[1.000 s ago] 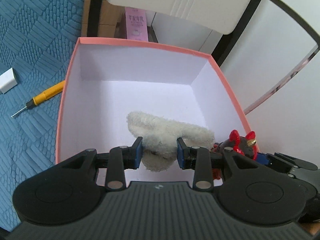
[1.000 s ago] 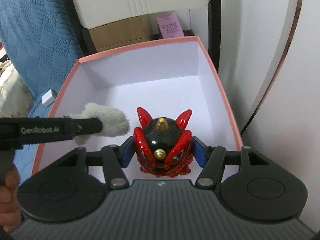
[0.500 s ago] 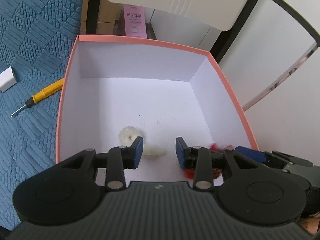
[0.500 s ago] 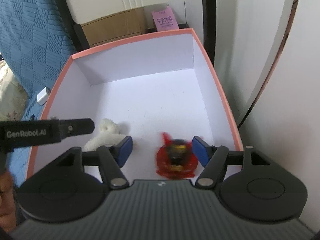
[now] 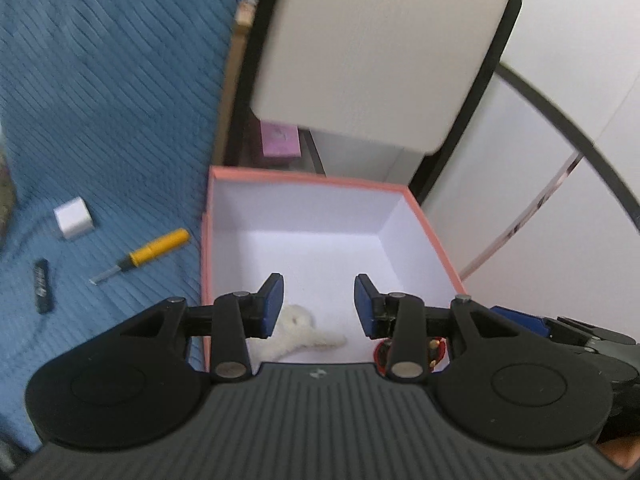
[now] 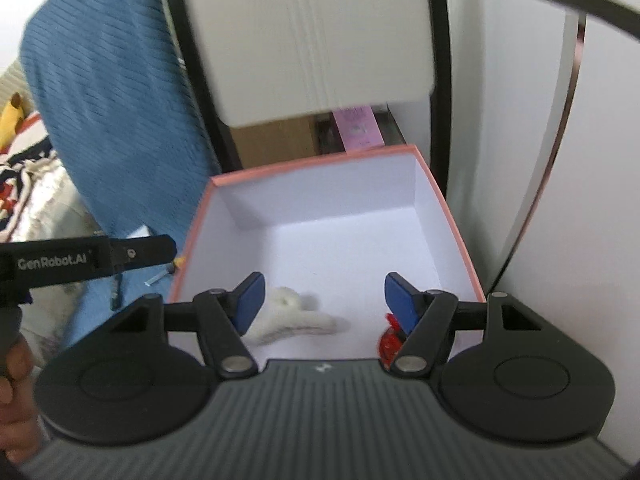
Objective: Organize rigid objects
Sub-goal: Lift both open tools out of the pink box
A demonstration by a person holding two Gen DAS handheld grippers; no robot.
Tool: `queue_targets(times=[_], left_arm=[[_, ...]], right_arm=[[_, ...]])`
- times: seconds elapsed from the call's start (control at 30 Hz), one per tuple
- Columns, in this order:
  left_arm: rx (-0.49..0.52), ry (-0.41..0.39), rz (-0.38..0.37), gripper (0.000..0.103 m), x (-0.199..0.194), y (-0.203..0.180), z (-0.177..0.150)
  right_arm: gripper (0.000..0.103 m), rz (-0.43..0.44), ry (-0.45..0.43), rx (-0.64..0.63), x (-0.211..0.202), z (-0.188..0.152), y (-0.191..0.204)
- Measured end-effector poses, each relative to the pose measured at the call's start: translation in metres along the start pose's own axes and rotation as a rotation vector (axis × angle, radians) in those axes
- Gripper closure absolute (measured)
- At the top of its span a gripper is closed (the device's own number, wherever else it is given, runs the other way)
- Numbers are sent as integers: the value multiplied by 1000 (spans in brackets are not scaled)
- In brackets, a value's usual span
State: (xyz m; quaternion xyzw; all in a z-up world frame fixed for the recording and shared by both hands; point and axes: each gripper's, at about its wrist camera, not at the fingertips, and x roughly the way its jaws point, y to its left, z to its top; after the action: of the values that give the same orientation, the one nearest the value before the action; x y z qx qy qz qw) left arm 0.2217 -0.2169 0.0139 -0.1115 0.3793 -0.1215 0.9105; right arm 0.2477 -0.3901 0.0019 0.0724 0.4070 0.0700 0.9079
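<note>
The white plush toy [image 5: 298, 334] and the red figurine [image 6: 390, 340] lie in the box [image 5: 320, 178] near its front wall. Both the left tool [image 5: 319, 306] and the right tool [image 6: 324, 300] gape, empty, above it. Beside the box, only the left view shows a screwdriver [image 5: 148, 254], white block [image 5: 73, 217] and dark stick [image 5: 42, 286] waiting.

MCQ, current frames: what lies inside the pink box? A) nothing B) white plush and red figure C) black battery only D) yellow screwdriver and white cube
B: the white plush and the red figure both lie on the floor of the pink box; the yellow screwdriver lies outside it on the blue cover.
</note>
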Motion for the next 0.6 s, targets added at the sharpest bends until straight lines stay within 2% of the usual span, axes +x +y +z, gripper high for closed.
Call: queue_targets(times=[0.23, 0.6], left_arm=[[1, -99, 14, 58, -61, 18, -3], [-34, -170, 26, 58, -135, 70, -32]], right_arm=[[35, 18, -70, -25, -41, 1, 38], [35, 26, -118, -83, -83, -26, 99]])
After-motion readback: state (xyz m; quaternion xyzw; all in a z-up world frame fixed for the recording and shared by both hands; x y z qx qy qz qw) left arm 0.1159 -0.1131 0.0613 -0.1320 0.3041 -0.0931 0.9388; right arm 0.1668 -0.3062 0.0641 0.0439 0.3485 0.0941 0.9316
